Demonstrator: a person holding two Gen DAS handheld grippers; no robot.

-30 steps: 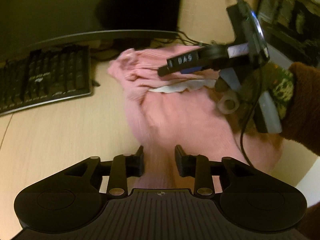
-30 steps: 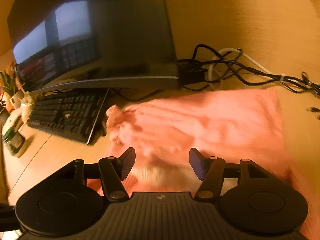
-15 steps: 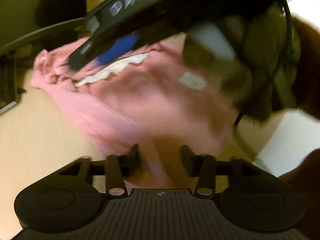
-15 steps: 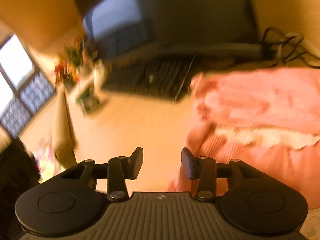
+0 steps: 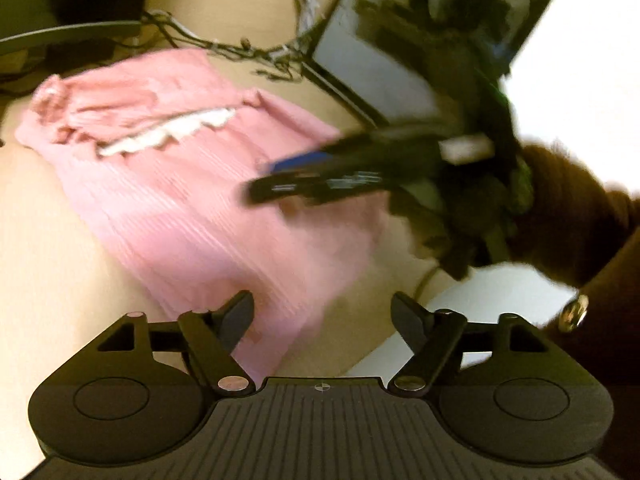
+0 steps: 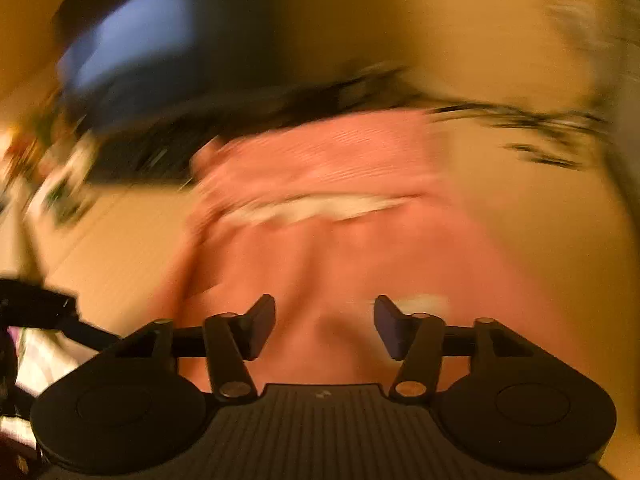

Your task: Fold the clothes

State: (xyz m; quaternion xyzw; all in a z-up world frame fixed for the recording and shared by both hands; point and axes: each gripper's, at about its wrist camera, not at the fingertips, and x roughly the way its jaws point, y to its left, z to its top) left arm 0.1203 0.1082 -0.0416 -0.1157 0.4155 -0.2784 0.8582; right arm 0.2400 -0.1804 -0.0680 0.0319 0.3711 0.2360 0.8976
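Open desk: bare wood left of pink garment; passage free
Behind garment: cable tangle and monitor base block far edge
Right side: right gripper hangs over garment; dark case beyond

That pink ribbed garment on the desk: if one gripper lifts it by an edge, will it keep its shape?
Probably not. The pink garment lies in soft bunched folds near its white lace trim, so it likely droops. It looks thin, probably light. The ribbed knit should resist slipping.
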